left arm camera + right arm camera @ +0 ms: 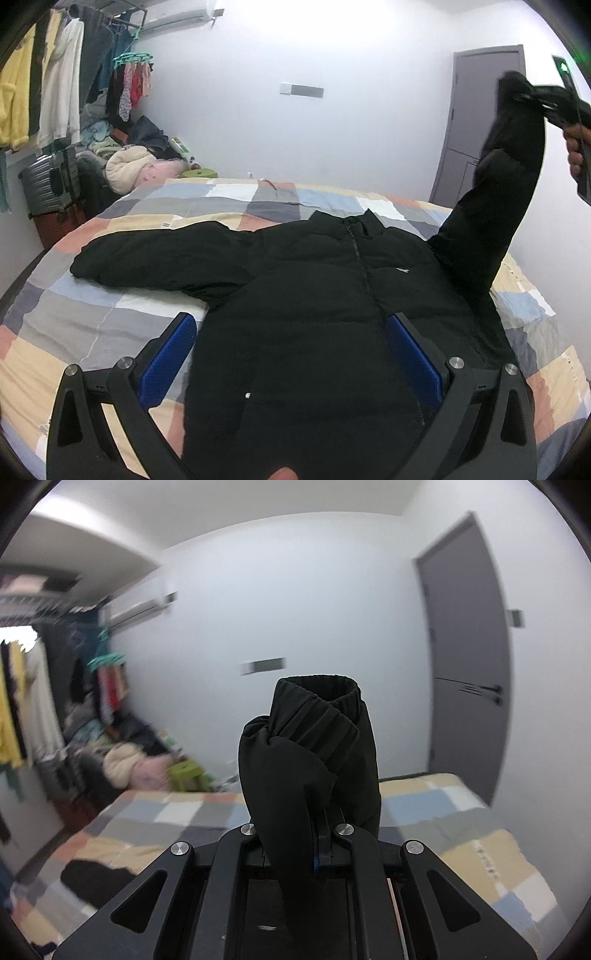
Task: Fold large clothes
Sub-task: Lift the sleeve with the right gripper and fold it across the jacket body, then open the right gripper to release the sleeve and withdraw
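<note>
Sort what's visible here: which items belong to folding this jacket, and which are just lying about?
In the job: black puffer jacket, its lifted sleeve, right gripper clamping the cuff, left gripper open, patchwork bed.

Lying about: hanging clothes, clothes pile, suitcase, door.

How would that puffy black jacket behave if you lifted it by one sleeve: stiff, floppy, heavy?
Probably floppy: the raised sleeve bends and hangs from the right tongs while the black jacket stays slumped on the bed. Likely light for its bulk, judging by the quilted, puffy body. The cuff bunches where it is pinched, so it may slip a little.
</note>
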